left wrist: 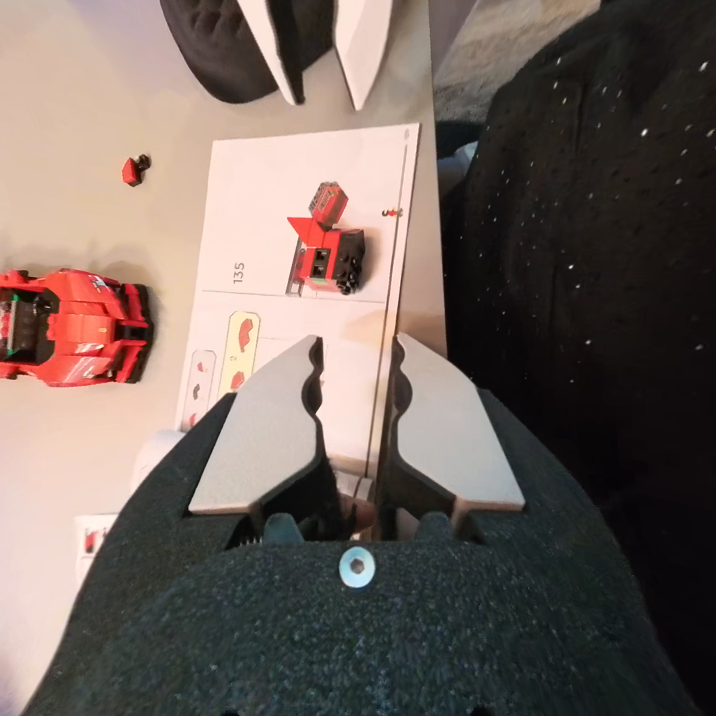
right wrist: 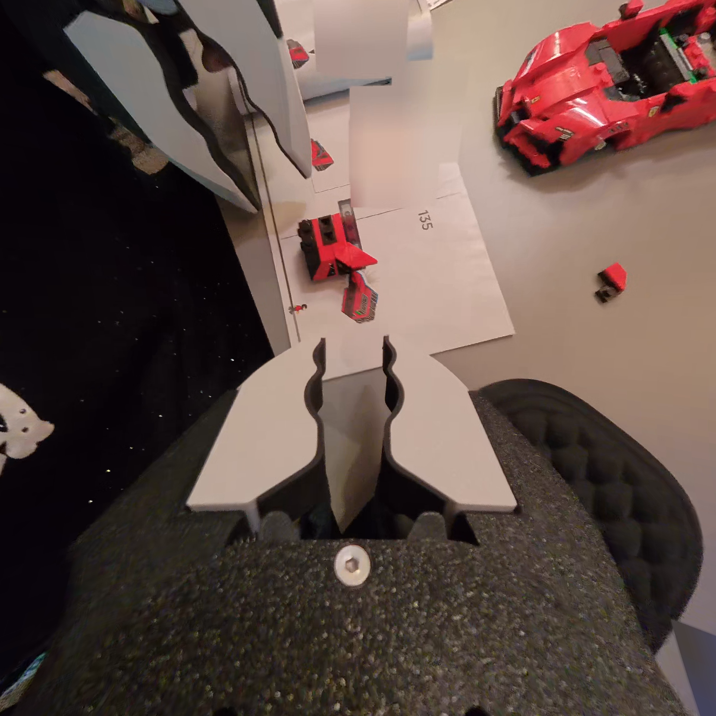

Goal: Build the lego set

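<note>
Build looks well advanced: the red car (right wrist: 608, 89) stands largely bodied on the table (left wrist: 77, 97), cockpit area open on top, well apart from the instruction booklet (left wrist: 271, 186). Still loose, by my reading: a red-and-black sub-assembly (left wrist: 329, 255) resting on the open page with a small red block (left wrist: 328, 203) touching it, plus one red-and-black piece (left wrist: 133, 170) alone on the table. My left gripper (left wrist: 357, 341) and right gripper (right wrist: 353, 341) both have fingers apart, holding nothing, poised over the booklet.

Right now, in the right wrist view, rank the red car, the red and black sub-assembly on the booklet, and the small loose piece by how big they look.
1. Red car
2. Sub-assembly
3. Small loose piece

All gaps look clear.
</note>
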A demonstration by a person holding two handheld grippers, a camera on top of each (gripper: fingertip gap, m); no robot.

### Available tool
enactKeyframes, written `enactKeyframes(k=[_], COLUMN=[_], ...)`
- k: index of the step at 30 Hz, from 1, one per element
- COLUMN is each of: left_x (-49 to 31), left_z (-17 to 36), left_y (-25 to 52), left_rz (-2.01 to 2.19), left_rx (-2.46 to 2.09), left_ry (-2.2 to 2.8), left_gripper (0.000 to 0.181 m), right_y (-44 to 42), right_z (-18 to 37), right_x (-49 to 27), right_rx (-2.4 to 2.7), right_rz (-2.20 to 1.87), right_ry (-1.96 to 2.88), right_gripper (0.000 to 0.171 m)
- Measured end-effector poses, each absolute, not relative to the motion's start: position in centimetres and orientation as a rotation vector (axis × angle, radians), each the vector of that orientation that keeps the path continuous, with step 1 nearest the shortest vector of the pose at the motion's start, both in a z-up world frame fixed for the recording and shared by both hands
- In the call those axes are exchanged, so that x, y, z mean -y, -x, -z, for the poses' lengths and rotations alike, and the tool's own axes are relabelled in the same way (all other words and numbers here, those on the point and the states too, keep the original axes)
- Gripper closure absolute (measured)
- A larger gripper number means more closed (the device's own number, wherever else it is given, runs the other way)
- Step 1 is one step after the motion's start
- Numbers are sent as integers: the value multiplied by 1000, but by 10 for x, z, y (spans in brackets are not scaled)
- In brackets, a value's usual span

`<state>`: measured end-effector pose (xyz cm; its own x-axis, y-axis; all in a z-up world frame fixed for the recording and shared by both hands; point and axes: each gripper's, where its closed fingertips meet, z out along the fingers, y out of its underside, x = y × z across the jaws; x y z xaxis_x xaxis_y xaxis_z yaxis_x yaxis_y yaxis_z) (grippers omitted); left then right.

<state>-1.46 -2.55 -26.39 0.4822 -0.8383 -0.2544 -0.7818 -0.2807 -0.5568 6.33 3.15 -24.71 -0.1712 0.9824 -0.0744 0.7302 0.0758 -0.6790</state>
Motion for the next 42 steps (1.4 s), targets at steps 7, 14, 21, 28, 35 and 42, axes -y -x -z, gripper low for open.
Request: enactKeyframes(k=[7, 14, 21, 28, 35, 42], left_x=[7, -3, -4, 2, -1, -21], left_z=[263, 273, 273, 273, 250, 233], left_y=[11, 3, 0, 3, 33, 51], left_rz=[176, 284, 317, 380, 375, 226], left_rx=[-1204, -1175, -1175, -1133, -1016, -866], left_ry=[2092, 2115, 2098, 2173, 2149, 2048], left_gripper=[179, 181, 181, 177, 166, 152], right_y=[-43, -27, -16, -24, -20, 35], right_z=[260, 270, 267, 267, 244, 262], right_x=[-15, -11, -1, -9, -42, -85], right_rx=[1988, 2056, 2066, 2068, 1891, 1648], right_rz=[-913, -903, -986, -912, -867, -715], right_ry=[1674, 1659, 1612, 1727, 1716, 1855], right_gripper=[158, 160, 170, 161, 125, 96])
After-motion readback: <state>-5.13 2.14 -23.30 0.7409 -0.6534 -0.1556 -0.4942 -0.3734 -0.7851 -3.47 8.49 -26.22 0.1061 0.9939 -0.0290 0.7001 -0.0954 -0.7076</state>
